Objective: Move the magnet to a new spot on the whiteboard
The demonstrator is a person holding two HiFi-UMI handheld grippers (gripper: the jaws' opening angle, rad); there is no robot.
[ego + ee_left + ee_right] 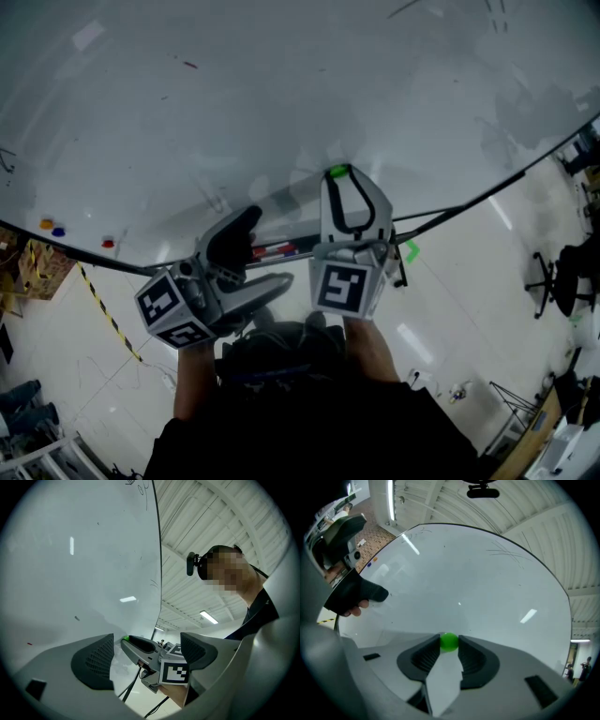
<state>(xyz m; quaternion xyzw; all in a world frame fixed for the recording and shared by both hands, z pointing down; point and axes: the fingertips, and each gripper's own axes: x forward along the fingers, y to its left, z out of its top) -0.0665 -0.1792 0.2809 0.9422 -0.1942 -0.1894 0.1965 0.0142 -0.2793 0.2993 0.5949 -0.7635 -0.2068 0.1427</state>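
Note:
A small green magnet [337, 172] sits against the whiteboard [281, 94] near its lower edge. My right gripper [339, 180] points at the board and is shut on the magnet. In the right gripper view both pads press the green magnet [449, 641] at the tips of the right gripper [449, 647]. My left gripper [267, 258] hangs lower left of it, off the board, open with nothing in it. In the left gripper view the left gripper [146, 651] has its jaws wide apart, and the magnet [125, 639] shows beyond them.
Orange [46, 224], blue [59, 231] and red [108, 244] magnets sit low on the board's left. Markers [277, 250] lie on the ledge under the board. An office chair [548, 277] stands on the floor at the right, and striped tape [103, 305] runs at the left.

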